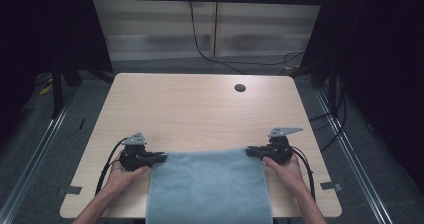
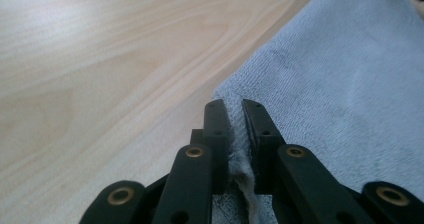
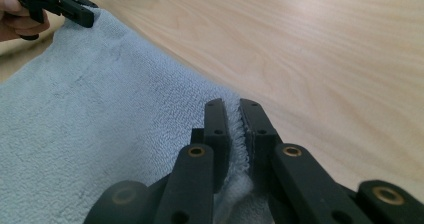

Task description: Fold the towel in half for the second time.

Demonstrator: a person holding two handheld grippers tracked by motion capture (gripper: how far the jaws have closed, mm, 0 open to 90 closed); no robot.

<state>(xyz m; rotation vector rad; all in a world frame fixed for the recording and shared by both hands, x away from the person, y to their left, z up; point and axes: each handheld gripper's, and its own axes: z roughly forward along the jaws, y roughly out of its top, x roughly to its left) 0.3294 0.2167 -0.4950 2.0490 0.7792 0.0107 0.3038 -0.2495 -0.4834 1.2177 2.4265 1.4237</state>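
Grey towel (image 1: pixel 210 186) corners pinched: left claw (image 1: pixel 161 157), right claw (image 1: pixel 250 151).

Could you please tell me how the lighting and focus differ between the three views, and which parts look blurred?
High view: dim and soft, dark at both sides, towel evenly lit. Left gripper view: bright glare on the table, towel weave sharp near the fingers. Right gripper view: far table blurred, left gripper soft at top left.
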